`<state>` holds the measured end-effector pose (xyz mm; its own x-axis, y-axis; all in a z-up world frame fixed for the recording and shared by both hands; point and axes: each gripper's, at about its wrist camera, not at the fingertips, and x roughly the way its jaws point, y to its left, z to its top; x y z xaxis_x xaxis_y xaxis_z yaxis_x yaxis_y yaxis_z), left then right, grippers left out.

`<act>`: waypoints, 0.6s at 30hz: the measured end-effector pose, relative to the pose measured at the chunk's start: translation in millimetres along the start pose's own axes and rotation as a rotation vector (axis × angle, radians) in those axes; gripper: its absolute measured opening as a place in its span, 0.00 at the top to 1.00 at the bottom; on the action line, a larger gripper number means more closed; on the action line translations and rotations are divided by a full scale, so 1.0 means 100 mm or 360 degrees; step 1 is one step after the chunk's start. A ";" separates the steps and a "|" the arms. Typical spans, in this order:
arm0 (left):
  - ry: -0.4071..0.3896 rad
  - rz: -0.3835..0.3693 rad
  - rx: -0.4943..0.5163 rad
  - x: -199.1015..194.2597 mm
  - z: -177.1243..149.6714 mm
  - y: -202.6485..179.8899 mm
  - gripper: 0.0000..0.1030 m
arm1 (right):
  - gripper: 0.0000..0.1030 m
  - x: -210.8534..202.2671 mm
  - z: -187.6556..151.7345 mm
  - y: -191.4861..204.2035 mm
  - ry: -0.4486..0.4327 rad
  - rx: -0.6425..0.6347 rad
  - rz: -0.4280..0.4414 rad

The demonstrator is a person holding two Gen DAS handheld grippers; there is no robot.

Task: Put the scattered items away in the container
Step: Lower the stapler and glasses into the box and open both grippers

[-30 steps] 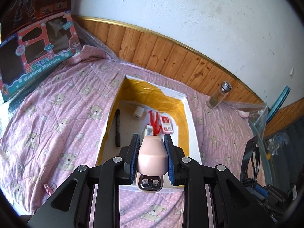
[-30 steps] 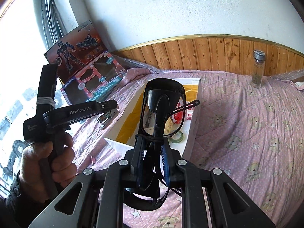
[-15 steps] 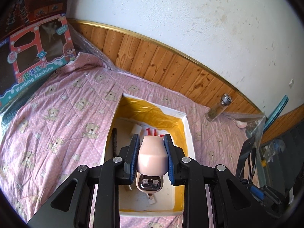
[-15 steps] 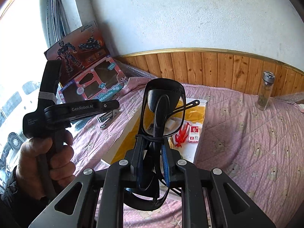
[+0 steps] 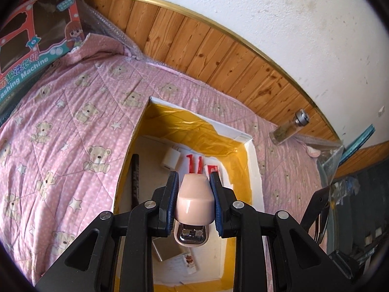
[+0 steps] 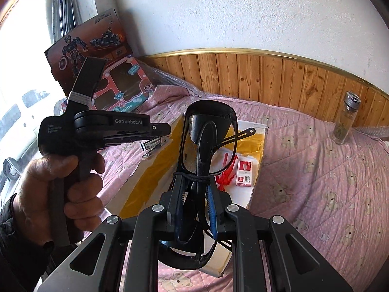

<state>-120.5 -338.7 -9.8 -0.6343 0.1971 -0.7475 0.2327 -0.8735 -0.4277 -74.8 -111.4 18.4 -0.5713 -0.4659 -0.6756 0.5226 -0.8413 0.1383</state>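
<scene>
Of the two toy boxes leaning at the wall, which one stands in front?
The pink "Washing Machine" box stands in front. It has window cut-outs and a cartoon girl, and it covers the lower part of the dark robot box behind it.

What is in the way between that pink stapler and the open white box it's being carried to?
Nothing visible. The left gripper holds the pink stapler in the air over the open white box. Below it lie a pen, a white charger and a small card, but no lid or barrier.
</scene>
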 end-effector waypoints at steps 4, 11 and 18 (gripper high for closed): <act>0.0061 0.0035 -0.0014 0.23 0.02 0.02 0.74 | 0.82 0.21 -0.04 -0.05 0.0069 -0.0026 -0.0014; 0.0204 0.0118 -0.0065 0.66 0.06 0.08 0.74 | 0.82 0.58 -0.04 -0.21 0.0208 -0.0006 0.0003; 0.0284 0.0263 -0.0013 0.97 0.04 0.06 0.74 | 0.81 0.90 -0.05 -0.34 0.0328 0.0060 0.0050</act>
<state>-183.4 -326.6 -82.8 -0.4470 0.1280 -0.8853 0.3290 -0.8968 -0.2958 -141.0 -123.2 -51.0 -0.4114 -0.4295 -0.8039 0.5120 -0.8386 0.1860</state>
